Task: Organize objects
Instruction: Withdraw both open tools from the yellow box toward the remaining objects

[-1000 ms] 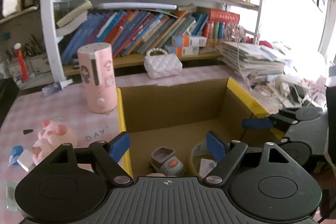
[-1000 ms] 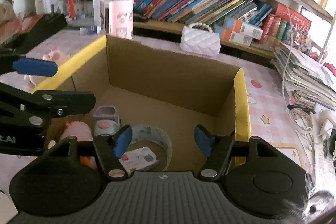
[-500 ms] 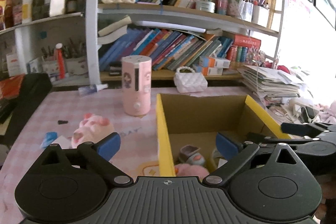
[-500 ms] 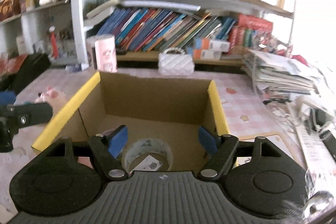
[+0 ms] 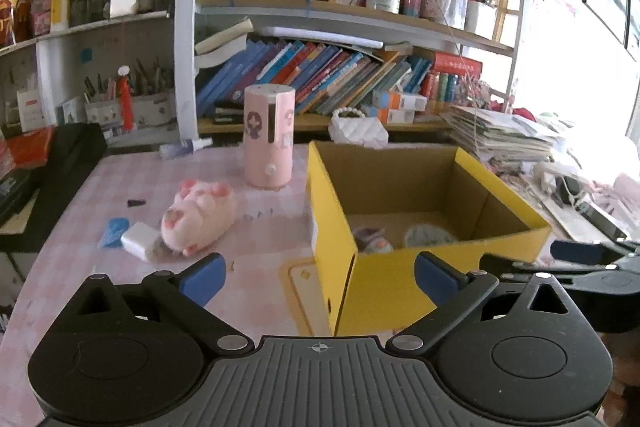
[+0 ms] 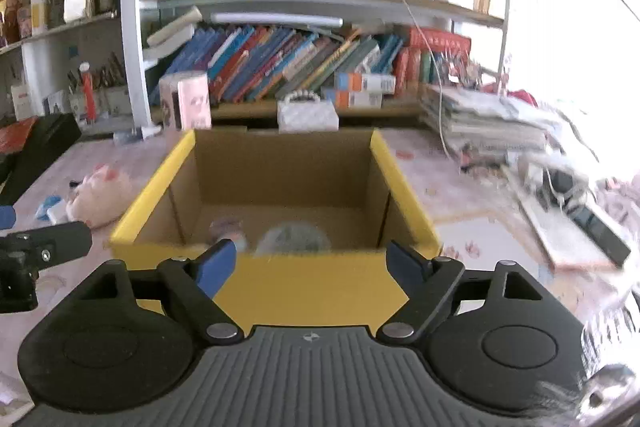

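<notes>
The left tongs are seen spread as wide as they go and the right tongs about two-thirds open; both sets of jaws have just been opening, and nothing is gripped or caught between either pair. Both are held level with the near yellow wall of the open cardboard box with yellow outer faces, inside which a small lilac toy shoe and a clear roll of tape are already lodged. The step in hand is judged to be the next pick. It is best done by the left tongs: the pink plush pig, lying on its side just left of the box, is soft and should be taken across its body with a firm squeeze, then lifted clear of the box wall before being released. The flat white block touching the plush and the blue scrap beside it are thin and will need a low, shallow approach. The tall pink cylindrical humidifier stands upright behind them. All are carried on a counter covered in pink checked cloth. Behind it, shelves crammed with leaning books, two quilted white handbags and pen pots are shown, with a paper stack under a bright window at right.
</notes>
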Action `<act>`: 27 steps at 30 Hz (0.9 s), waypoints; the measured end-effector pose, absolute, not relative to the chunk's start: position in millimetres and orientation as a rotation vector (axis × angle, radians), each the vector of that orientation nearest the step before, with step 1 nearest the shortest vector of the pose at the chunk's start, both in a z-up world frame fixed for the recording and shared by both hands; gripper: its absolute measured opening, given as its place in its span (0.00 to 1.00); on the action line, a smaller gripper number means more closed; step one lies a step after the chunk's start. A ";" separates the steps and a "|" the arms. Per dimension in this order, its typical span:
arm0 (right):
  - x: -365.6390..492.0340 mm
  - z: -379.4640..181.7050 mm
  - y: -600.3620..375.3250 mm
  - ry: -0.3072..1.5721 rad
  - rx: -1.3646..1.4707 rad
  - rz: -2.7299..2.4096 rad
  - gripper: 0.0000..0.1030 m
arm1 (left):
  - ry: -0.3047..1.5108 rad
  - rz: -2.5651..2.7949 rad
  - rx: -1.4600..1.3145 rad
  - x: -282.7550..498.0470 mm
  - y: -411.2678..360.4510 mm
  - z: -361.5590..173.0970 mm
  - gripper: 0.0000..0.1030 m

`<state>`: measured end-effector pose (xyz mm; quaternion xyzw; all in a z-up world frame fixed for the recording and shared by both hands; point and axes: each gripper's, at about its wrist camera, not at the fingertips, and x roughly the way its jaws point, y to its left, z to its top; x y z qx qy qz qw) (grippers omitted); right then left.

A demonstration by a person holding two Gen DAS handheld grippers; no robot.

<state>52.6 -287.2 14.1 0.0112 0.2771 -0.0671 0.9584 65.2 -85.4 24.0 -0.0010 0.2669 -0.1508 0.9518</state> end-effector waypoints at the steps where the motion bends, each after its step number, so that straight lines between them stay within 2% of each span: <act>1: 48.2 11.4 -283.5 0.583 0.032 -0.142 0.80 | 0.548 -0.309 -0.003 60.9 -81.2 23.5 0.99; 10: 7.5 -9.0 -240.1 0.686 0.018 -0.141 0.86 | 0.615 -0.303 -0.005 26.2 -45.8 9.6 0.99; 15: -9.7 -17.8 -218.0 0.723 0.011 -0.117 0.93 | 0.649 -0.295 -0.002 10.6 -29.0 1.4 0.99; 27: -28.4 -28.1 -180.2 0.783 0.009 -0.052 0.96 | 0.689 -0.249 -0.026 -14.2 6.7 -5.9 0.99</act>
